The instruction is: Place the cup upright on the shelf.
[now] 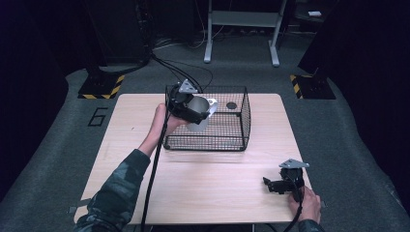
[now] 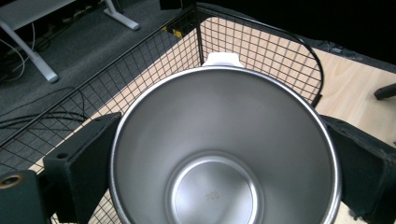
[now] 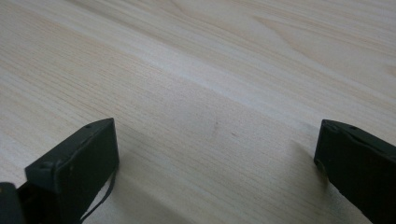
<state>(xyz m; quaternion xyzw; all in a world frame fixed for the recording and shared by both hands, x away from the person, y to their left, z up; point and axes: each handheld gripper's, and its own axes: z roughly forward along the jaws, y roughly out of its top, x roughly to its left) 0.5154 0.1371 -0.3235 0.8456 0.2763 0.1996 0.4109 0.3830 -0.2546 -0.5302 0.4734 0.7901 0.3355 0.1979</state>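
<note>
While the steel cup [image 1: 200,112] was carried over the left part of the wire basket [image 1: 232,140], it was gripped by the left hand-held gripper [image 1: 189,107], whose two black jaws were pressed against opposite sides of the cup wall just below the rim, as seen in the left gripper view [image 2: 224,154]. That side grip was judged to leave the cup mouth free and its base clear for setting down inside the basket. The cup was held tilted above the basket's open top, not yet resting on the mesh floor. A small dark round object [image 1: 231,105] lay on the basket floor near the far wall, well apart from the cup, so open room remained beneath and to the right of the cup. The near and left wire walls stood close to the gripper, and those edges were judged the ones to be cleared on lowering. Farther right, the right hand-held gripper [image 1: 271,185] was rested near the front right corner of the bench [image 1: 217,193], its jaws spread wide with nothing between them, well apart from the basket
</note>
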